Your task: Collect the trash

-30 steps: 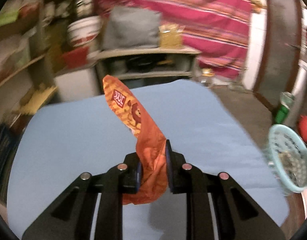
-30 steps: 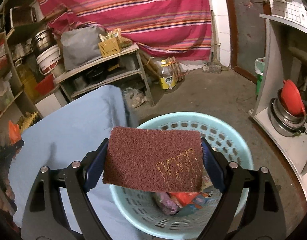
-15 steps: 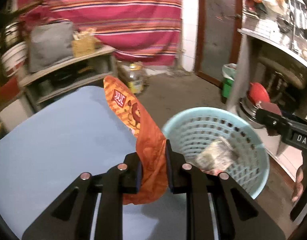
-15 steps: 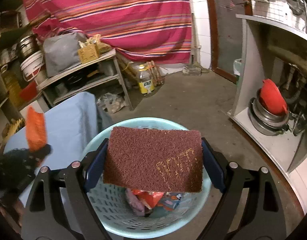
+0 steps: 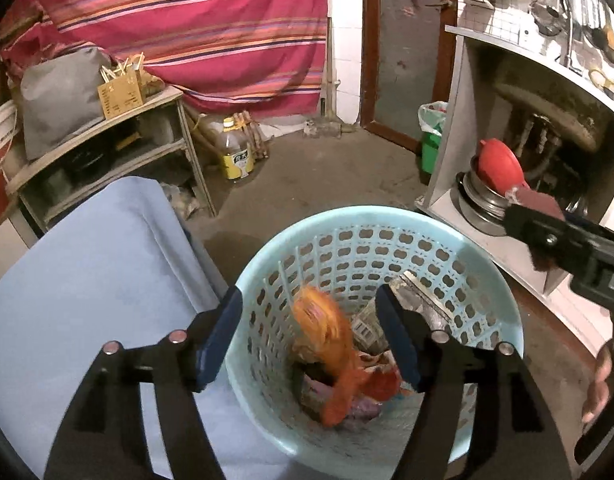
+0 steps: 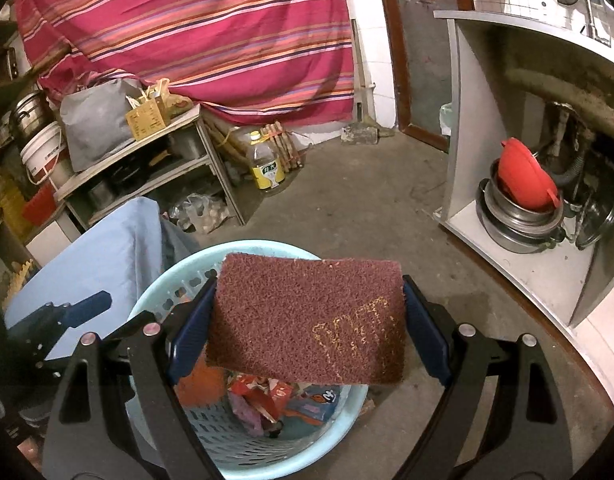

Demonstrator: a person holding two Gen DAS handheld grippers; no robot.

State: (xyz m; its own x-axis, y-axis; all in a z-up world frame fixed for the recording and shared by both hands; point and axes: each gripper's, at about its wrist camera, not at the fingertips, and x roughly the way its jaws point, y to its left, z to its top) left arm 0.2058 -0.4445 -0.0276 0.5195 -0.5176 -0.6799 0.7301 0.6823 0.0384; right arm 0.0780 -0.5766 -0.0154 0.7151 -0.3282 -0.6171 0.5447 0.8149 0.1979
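A light blue perforated basket [image 5: 387, 224] [image 6: 171, 280] stands on the floor beside the blue-covered table. My left gripper [image 5: 309, 312] hangs over it with its jaws opening; the orange snack wrapper [image 5: 331, 344] is blurred, free of the pads, dropping among other wrappers in the basket. My right gripper [image 6: 307, 320] is shut on a maroon scouring pad [image 6: 307, 316], held flat above the basket's near rim. In the left wrist view the right gripper [image 5: 547, 232] shows at the right edge with the pad's corner [image 5: 535, 200]. The left gripper's fingertip [image 6: 87, 306] shows at the left of the right wrist view.
The table with a blue cloth [image 5: 87, 280] lies left of the basket. A shelf unit [image 6: 147, 168] with a grey bag, a bucket and pots stands behind it. An oil bottle [image 6: 269, 168] sits on the floor. Metal bowls and a red strainer [image 6: 527, 184] fill a cabinet at the right.
My left gripper swung from over the table to above the basket, then opened and let go of the orange wrapper. The right gripper kept the pad and drifted a little over the basket.
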